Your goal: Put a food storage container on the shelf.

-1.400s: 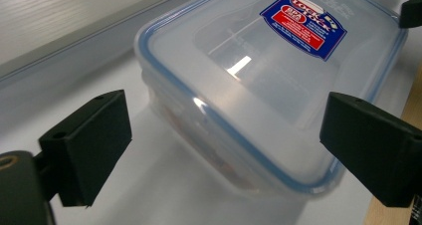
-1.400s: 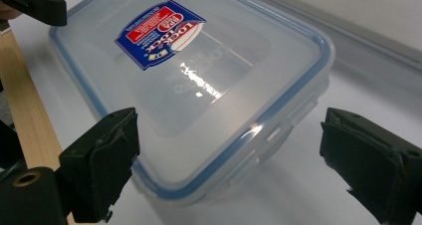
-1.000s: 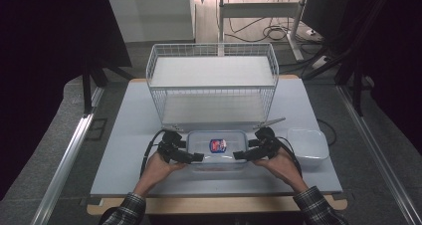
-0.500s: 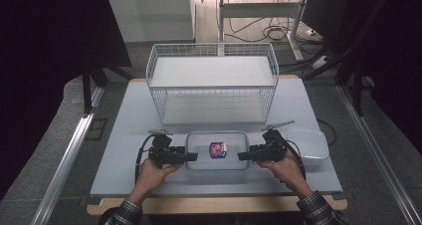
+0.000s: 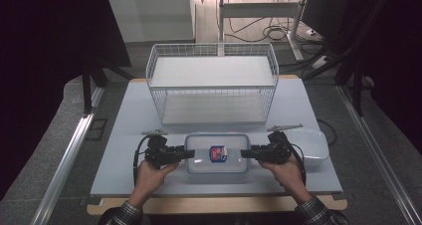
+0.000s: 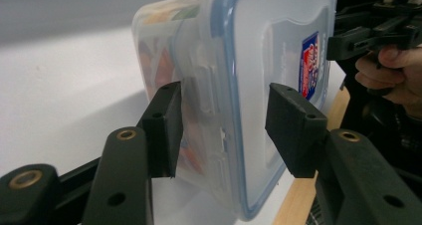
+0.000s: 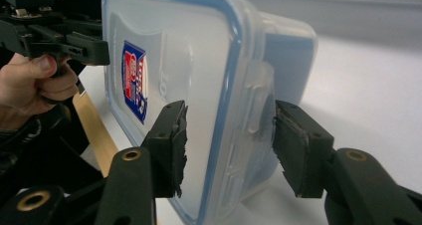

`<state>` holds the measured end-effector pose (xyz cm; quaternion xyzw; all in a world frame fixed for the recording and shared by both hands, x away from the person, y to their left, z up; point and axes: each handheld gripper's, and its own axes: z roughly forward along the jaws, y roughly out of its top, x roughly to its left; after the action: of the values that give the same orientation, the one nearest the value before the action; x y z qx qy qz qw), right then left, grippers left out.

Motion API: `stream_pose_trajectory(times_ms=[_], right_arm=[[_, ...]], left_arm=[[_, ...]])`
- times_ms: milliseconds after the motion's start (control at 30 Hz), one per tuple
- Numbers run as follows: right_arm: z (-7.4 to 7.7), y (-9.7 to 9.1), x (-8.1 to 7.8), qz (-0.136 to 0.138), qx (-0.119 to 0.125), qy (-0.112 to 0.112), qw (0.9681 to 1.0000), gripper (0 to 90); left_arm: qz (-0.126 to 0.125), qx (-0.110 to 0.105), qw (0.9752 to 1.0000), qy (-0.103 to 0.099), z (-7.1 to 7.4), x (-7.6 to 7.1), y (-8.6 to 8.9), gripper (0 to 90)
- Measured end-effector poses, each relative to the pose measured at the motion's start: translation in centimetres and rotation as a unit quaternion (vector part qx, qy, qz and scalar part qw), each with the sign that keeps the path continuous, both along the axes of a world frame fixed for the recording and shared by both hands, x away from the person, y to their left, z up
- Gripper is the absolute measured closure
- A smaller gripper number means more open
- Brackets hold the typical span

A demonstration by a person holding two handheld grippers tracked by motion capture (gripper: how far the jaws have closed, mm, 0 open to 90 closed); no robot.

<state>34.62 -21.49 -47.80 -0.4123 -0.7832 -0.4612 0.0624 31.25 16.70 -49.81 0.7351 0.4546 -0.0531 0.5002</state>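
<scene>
A clear plastic container (image 5: pixel 217 164) (image 6: pixel 249 60) (image 7: pixel 199 60) with a blue-rimmed lid and a red-and-blue sticker sits at the front middle of the table. My left gripper (image 5: pixel 191 154) (image 6: pixel 221 130) is at its left end, one pad on the lid and one on the base by the side latch. My right gripper (image 5: pixel 244 154) (image 7: pixel 229 145) holds the opposite end the same way. Both pairs of jaws have just been closing, with the container between them. Orange contents show through the wall in the left gripper view.
A white wire basket (image 5: pixel 214 83) stands behind the container at mid table. An empty clear tub (image 5: pixel 311 146) lies at the right, just beyond my right hand. The table's wooden front edge (image 5: pixel 214 205) runs close below both hands.
Both pairs of jaws have narrowed from wide open onto the container's ends. The hands and the container have shifted slightly toward the person.
</scene>
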Motion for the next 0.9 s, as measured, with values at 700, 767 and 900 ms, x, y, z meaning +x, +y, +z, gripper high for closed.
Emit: stream_pose_trajectory(times_ms=[700,767,900], right_arm=[[2.8,0.3,0.3,-0.002,0.017,-0.054,0.9984,50.4],[3.0,0.3,0.4,-0.002,0.017,-0.055,0.9983,50.4],[4.3,0.6,0.8,0.002,0.018,-0.070,0.9973,50.4]], left_arm=[[0.004,-0.017,0.9989,-0.044,2.9,0.3,0.9,52.6],[0.005,-0.017,0.9986,-0.049,3.2,0.3,1.0,52.6],[0.007,-0.017,0.9981,-0.059,4.3,0.6,1.2,52.6]])
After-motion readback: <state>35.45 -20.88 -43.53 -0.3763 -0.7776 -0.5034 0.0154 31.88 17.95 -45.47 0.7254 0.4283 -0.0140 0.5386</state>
